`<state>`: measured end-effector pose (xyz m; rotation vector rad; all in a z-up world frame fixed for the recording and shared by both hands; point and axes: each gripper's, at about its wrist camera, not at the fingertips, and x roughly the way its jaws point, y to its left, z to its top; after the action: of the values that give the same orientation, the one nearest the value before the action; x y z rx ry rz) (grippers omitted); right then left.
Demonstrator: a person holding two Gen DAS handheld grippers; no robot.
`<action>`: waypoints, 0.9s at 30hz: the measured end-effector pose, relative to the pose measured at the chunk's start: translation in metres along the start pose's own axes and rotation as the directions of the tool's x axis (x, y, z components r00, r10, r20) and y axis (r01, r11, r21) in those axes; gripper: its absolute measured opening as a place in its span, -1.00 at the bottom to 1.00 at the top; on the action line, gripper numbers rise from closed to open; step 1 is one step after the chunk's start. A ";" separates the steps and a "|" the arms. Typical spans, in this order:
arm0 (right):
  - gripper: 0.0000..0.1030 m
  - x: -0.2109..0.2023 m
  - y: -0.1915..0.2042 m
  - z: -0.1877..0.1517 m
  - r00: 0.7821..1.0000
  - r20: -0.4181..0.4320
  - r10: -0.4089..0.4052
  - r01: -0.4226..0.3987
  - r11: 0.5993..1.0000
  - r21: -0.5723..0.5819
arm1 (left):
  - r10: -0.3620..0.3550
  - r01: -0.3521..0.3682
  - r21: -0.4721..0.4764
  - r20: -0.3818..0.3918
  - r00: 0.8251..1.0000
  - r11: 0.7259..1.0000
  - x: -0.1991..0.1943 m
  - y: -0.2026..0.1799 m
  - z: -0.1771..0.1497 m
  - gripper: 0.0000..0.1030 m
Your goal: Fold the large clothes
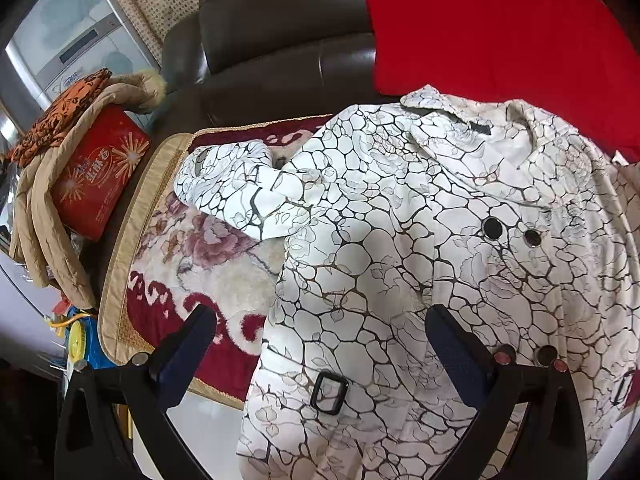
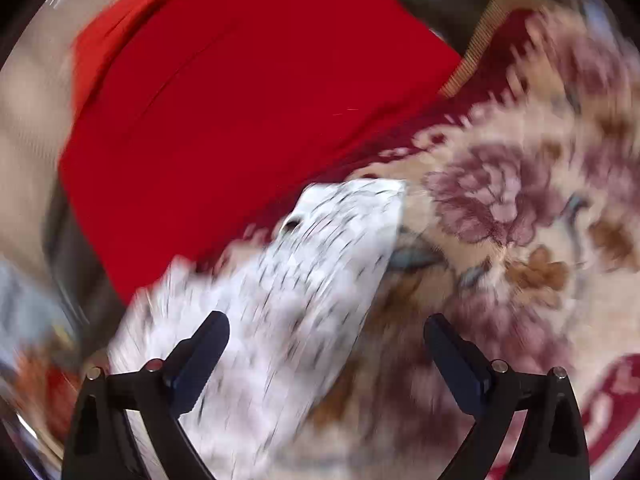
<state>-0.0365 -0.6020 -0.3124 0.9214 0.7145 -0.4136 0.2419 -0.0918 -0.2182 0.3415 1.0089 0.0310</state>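
Two grippers are shown, each with its fingers spread wide and nothing held. Left gripper (image 1: 320, 332): positioned above a white coat (image 1: 400, 240) with a black crackle print, which is laid front-up on a floral sofa cover (image 1: 192, 252), one sleeve (image 1: 240, 184) folded across it; a black buckle (image 1: 330, 392) is seen near the waist. Right gripper (image 2: 326, 340): positioned over the coat's other sleeve (image 2: 320, 260), blurred, which is laid on the same cover. A red garment (image 1: 500, 28) is spread behind the collar.
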 end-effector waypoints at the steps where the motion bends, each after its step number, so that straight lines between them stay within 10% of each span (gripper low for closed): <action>1: 0.86 0.003 -0.016 0.008 1.000 -0.004 -0.002 0.003 0.999 0.049 | 0.002 -0.002 0.006 -0.003 1.000 1.000 0.003 -0.002 0.002 1.00; 6: 0.63 0.041 -0.036 0.043 0.988 0.006 0.156 -0.154 0.967 0.204 | 0.002 -0.001 0.033 -0.011 1.000 0.999 0.009 -0.013 0.006 1.00; 11: 0.41 0.068 -0.021 0.056 0.998 -0.025 0.058 -0.050 0.971 0.236 | -0.003 0.004 0.047 -0.005 1.000 0.999 0.010 -0.019 0.007 1.00; 12: 0.21 0.068 -0.013 0.057 0.999 -0.026 0.044 -0.037 0.975 0.218 | -0.004 0.004 0.050 -0.005 1.000 0.999 0.010 -0.020 0.007 1.00; 13: -0.44 0.069 -0.002 0.059 0.999 -0.031 0.036 -0.030 0.983 0.184 | -0.006 0.006 0.050 -0.006 1.000 0.999 0.010 -0.020 0.007 1.00; 14: -0.53 0.072 0.009 0.059 0.998 -0.052 0.021 -0.013 0.989 0.148 | -0.008 0.009 0.048 -0.006 1.000 0.999 0.010 -0.019 0.007 1.00; 18: -0.70 0.066 0.044 0.062 0.998 -0.049 -0.031 0.034 0.998 0.060 | -0.018 0.018 0.030 0.005 1.000 0.999 0.004 -0.009 0.004 1.00; 27: -0.74 -0.032 0.193 0.026 0.984 0.054 0.173 -0.162 0.973 -0.167 | -0.019 0.023 -0.071 0.060 0.998 0.997 -0.013 0.045 -0.008 1.00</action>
<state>0.0680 -0.5164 -0.1681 0.8034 0.5940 -0.2326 0.2340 -0.0495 -0.1985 0.2647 0.9497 0.0375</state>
